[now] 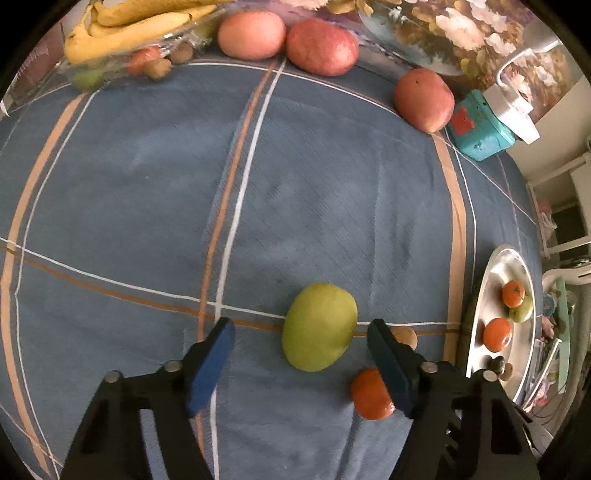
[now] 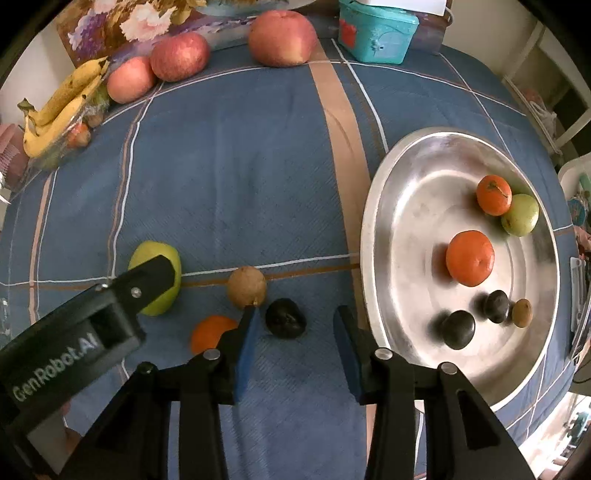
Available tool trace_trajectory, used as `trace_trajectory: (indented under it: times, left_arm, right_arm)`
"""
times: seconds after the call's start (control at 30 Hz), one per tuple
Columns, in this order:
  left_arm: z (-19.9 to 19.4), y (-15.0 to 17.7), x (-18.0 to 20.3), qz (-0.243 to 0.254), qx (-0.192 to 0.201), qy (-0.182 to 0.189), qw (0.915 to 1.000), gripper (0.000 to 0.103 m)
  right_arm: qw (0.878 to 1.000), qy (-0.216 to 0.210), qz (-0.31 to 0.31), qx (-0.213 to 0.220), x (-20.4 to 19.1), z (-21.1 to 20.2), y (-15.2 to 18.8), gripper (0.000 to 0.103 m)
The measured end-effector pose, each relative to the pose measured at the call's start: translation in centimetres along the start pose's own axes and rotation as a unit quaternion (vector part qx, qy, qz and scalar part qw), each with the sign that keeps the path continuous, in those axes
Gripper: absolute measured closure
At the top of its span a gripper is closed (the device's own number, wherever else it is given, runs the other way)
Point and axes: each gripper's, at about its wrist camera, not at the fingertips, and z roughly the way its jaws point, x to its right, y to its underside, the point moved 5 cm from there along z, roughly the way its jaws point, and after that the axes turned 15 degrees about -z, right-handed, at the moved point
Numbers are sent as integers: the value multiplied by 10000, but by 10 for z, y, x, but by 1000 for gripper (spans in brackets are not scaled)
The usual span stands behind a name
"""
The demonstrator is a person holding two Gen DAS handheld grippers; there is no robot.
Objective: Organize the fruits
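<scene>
A green mango (image 1: 320, 326) lies on the blue cloth between the open jaws of my left gripper (image 1: 301, 328), not gripped; it also shows in the right wrist view (image 2: 157, 280), partly behind the left gripper's body. A tangerine (image 1: 370, 394) (image 2: 210, 332) and a brown round fruit (image 2: 246, 287) lie beside it. My right gripper (image 2: 295, 315) is open and empty, with a dark fruit (image 2: 285, 318) between its fingertips on the cloth. The steel tray (image 2: 388, 221) at the right holds two tangerines (image 2: 470, 257), a green fruit (image 2: 520, 215) and small dark fruits (image 2: 458, 329).
Three red apples (image 2: 282, 37) stand along the far edge of the cloth. A clear container with bananas (image 2: 59, 107) is at the far left. A teal box (image 2: 376, 33) stands at the back right. The tray also shows at the right in the left wrist view (image 1: 480, 314).
</scene>
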Motion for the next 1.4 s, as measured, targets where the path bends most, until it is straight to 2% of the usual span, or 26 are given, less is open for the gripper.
trace_trajectory:
  times: [0.13, 0.17, 0.3, 0.47, 0.7, 0.83, 1.0, 1.07, 1.23, 1.4]
  left_arm:
    - [0, 1, 5, -9, -78, 177, 9998, 55]
    - [-1, 1, 6, -2, -98, 237, 9997, 59]
    - [-6, 1, 6, 17, -37, 178, 9998, 59]
    - [-29, -5, 6, -114, 145, 438, 9989, 60]
    - [-62, -7, 17, -21, 508, 607, 9969, 60]
    - [-71, -4, 22, 126, 597, 647, 9960, 60]
    - [-68, 11, 49, 481, 526, 683, 9951, 60]
    - [-65, 21, 63, 654, 451, 751, 9940, 69]
    - [-59, 48, 101, 1231, 388, 755, 9888, 68]
    - [-49, 55, 109, 1289, 251, 768, 9884, 68]
  right_arm:
    - [9999, -128, 20, -16, -3, 5, -1, 74]
    - [9999, -134, 20, -10, -4, 5, -2, 76]
    - [9998, -174, 26, 37, -5, 4, -3, 81]
    - [9994, -294, 93, 131, 0, -6, -2, 81]
    - [9968, -404, 255, 648, 13, -43, 1, 81]
    - [9955, -273, 389, 824, 26, -60, 3, 81]
    - [9923, -38, 933, 814, 68, -66, 12, 81]
    - [9898, 88, 1189, 780, 89, -63, 18, 82]
    - [9806, 385, 1798, 679, 137, -61, 35, 81]
    - [9752, 582, 2046, 611, 162, -59, 49, 81]
